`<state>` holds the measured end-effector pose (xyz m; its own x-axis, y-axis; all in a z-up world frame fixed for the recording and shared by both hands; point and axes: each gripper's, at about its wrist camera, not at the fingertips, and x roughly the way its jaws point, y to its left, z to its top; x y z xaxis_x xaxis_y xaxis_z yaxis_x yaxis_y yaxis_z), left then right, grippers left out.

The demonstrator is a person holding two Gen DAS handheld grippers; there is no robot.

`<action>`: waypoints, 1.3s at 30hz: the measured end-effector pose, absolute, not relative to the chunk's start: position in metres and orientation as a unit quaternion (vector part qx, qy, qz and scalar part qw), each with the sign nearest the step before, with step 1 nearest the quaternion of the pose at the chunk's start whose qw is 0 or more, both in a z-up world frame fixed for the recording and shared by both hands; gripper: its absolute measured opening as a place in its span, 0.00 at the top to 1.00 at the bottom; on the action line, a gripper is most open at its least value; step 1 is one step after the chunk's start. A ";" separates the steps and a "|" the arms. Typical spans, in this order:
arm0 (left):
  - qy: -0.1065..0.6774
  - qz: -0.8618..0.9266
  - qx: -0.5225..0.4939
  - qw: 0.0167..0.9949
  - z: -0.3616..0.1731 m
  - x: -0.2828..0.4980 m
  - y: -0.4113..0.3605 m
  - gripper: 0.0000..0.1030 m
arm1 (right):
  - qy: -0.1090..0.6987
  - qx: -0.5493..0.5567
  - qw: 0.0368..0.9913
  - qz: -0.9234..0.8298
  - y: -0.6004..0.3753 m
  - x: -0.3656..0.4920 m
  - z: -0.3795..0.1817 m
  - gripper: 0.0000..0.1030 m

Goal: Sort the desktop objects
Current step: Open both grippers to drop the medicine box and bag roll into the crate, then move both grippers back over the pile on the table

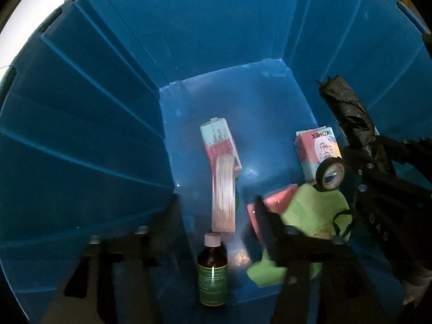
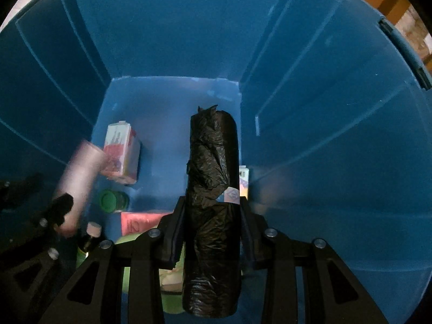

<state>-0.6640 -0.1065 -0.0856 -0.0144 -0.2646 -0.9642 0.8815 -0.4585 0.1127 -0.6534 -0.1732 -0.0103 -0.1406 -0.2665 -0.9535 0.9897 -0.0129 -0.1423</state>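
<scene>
Both grippers point steeply down into a deep blue bin.

The right gripper is clamped on a roll of black bin bags, which stands lengthwise between its 2 fingers and reaches toward 12 o'clock over the bin floor. In the left wrist view that same roll sits at 3 o'clock.

The left gripper has its jaws standing apart. A pale pink tape roll, blurred, sits on edge between the fingers, and neither pad is seen pressing on it; whether it rests on the floor or hangs in the air cannot be told.

On the bin floor lie a pink-and-blue tissue pack at 12 o'clock of the tape roll and a second pack marked Kotex at 2 o'clock. A small black tape roll shows just below the Kotex pack. A green cloth lies at 4 o'clock, and a dark bottle with a green label at 6 o'clock. A green lid shows in the right wrist view at 9 o'clock.
</scene>
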 end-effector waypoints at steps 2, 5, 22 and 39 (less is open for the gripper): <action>0.276 -0.654 0.547 0.444 -0.081 -0.666 -0.115 0.24 | 0.464 0.389 0.527 -0.596 -0.174 -0.654 -0.010 0.66; 0.278 -0.654 0.543 0.447 -0.078 -0.662 -0.117 0.24 | 0.462 0.389 0.529 -0.596 -0.173 -0.653 -0.009 0.66; 0.258 -0.702 0.474 0.465 -0.017 -0.643 -0.095 0.24 | 0.405 0.353 0.557 -0.633 -0.152 -0.657 0.047 0.11; 0.185 -0.787 0.316 0.496 0.079 -0.566 0.032 0.24 | 0.309 0.248 0.665 -0.633 -0.024 -0.628 0.155 0.00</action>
